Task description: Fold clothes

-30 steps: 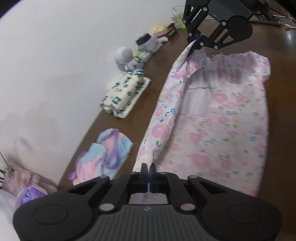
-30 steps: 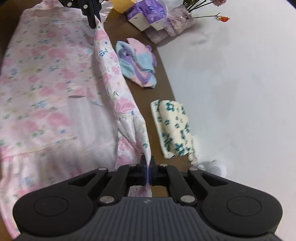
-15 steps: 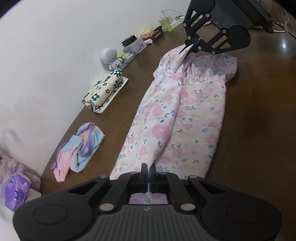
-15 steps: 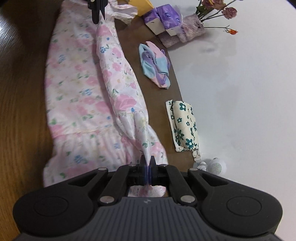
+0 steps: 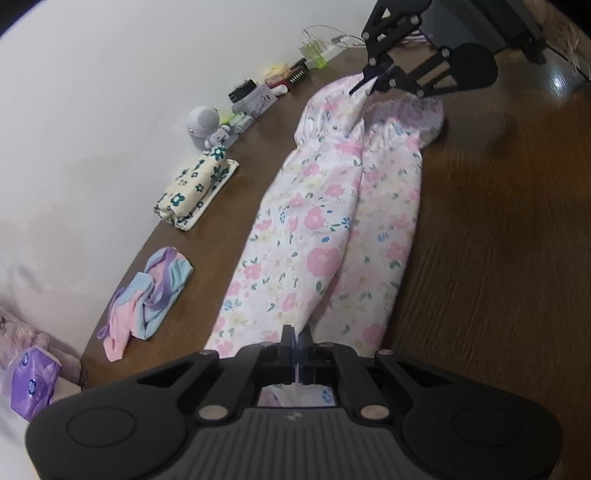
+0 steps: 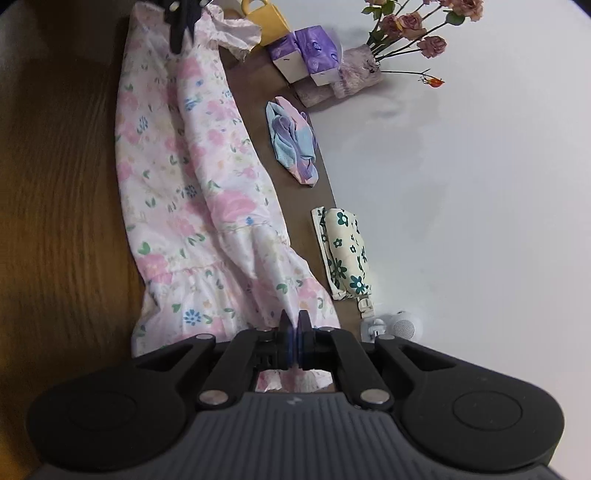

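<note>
Since the earlier frames both grippers have carried the far long edge of the dress [image 5: 321, 236] across toward the near side, so the garment now lies much narrower on the bench [image 5: 498, 258], one half laid over the other along its length. The wide pale inside that showed a second ago is covered.

The left gripper [image 5: 296, 334] has its jaws closed on one end of the folded-over edge, fabric pinched between them and bunched just under the frame. The right gripper [image 6: 294, 320] is likewise clamped on the other end, at the ruffled hem. In the left view the right gripper [image 5: 371, 79] shows at the far end, holding a peak of cloth slightly raised off the bench; in the right view the left gripper [image 6: 183, 29] shows at the top, gripping beside the puffed sleeve [image 6: 236, 33].

The upper layer runs as a soft ridge between the two grips, the lower layer spread flat beside it toward the open bench.

Along the wall side, apart from the dress, lie a crumpled pastel garment [image 5: 147, 295], a folded cream cloth with dark flowers [image 5: 195, 188], and a small white robot toy [image 5: 205, 122]. Purple tissue packs [image 6: 306, 51] and a vase of roses [image 6: 399, 33] stand past the sleeve end.
</note>
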Action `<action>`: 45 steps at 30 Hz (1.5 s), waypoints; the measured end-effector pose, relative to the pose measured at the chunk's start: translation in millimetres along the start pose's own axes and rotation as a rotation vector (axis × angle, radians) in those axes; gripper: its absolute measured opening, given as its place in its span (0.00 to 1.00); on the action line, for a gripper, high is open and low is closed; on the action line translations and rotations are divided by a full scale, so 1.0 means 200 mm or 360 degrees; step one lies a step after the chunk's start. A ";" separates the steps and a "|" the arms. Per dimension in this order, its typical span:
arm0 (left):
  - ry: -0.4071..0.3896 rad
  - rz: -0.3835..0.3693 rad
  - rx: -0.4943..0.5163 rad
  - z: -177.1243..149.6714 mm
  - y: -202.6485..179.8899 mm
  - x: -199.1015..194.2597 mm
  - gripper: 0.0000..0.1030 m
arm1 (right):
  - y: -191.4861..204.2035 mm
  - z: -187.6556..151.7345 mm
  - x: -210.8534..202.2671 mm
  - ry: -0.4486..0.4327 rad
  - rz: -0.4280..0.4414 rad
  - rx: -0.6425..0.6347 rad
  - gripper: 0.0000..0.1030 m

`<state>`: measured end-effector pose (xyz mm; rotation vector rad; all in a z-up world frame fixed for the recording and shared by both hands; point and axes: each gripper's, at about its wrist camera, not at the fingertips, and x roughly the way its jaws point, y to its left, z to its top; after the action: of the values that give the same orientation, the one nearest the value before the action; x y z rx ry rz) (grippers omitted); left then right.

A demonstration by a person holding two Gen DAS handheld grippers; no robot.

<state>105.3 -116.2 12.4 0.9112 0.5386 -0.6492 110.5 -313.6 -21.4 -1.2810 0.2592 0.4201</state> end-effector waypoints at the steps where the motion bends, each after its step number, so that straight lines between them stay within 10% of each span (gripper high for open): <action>1: 0.0007 -0.0004 0.0004 0.00 0.00 0.01 0.00 | 0.00 0.00 -0.01 0.0001 0.0018 -0.0002 0.02; 22: 0.0030 -0.0067 -0.0136 -0.04 0.07 0.02 0.11 | 0.08 -0.04 0.01 0.0106 0.0185 0.0141 0.05; 27: -0.0012 -0.0132 -0.0295 -0.08 0.16 -0.07 0.33 | -0.06 -0.10 -0.08 0.0093 0.0247 0.0513 0.46; 37: -0.0195 -0.0377 -0.0886 -0.07 0.38 -0.11 0.44 | -0.37 -0.24 -0.16 -0.0120 0.0492 0.1591 0.47; 45: -0.0141 -0.0398 -0.1022 -0.01 0.32 0.07 0.37 | -0.32 -0.05 0.08 -0.0035 0.0605 0.1820 0.32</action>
<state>159.9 -89.0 36.5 0.2119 0.7314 -0.6787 153.8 -335.2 24.4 -0.0985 0.6174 0.4926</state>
